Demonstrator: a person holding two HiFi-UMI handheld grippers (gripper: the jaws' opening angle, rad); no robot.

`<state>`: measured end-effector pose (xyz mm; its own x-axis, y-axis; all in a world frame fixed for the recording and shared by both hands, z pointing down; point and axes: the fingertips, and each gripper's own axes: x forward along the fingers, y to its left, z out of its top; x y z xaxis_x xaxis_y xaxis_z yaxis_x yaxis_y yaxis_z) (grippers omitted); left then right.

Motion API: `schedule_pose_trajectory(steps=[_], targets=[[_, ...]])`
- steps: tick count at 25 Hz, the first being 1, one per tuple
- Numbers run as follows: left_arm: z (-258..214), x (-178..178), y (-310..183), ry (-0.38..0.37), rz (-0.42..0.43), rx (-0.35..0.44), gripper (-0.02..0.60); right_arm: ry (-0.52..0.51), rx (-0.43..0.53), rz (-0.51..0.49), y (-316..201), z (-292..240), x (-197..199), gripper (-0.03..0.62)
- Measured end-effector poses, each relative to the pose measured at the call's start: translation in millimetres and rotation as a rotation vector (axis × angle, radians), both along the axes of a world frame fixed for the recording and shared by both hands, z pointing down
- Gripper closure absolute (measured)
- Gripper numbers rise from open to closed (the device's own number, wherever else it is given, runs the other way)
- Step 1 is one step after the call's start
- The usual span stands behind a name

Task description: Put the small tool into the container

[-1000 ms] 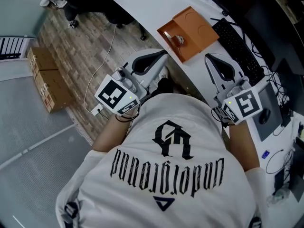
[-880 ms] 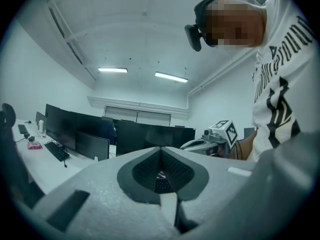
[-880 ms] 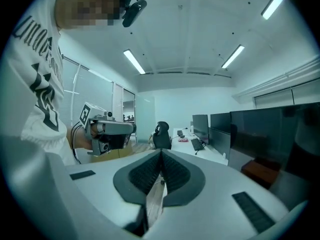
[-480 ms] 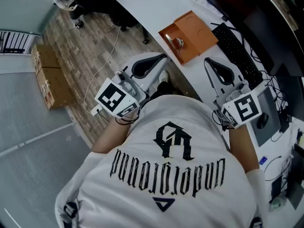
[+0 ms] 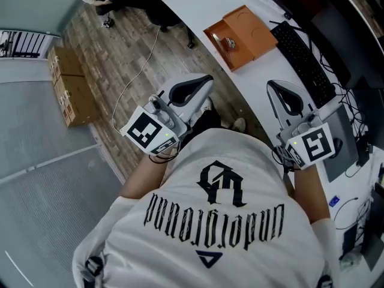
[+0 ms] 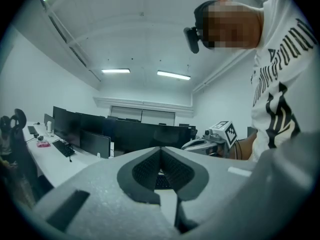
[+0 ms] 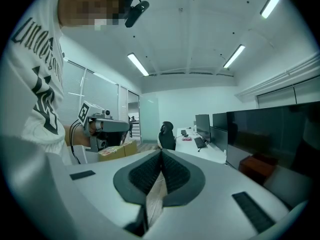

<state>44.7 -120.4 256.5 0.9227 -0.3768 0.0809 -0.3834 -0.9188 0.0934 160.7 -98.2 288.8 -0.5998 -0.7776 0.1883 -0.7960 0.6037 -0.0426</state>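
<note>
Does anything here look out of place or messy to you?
Nothing stands out. The orange container sits open on the white desk with a small metal item in it; left tongs and right tongs are shut, empty.

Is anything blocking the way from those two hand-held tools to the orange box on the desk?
Nothing visible does: between the left tool, the right tool and the orange box lie only floor and white desk; the keyboard sits aside.

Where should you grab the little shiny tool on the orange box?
Probably across its middle, straight down from above: the tool lies low on the orange box, so there is little to catch from the side. Its exact shape is too small to tell.
</note>
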Motion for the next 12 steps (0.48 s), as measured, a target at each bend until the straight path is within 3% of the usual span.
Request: schedule_pose_trajectory(steps=[12], targets=[[7, -47, 42, -0.002, 0.008, -0.008, 0.566, -0.026, -0.002, 0.042, 45, -2, -39, 0.579]])
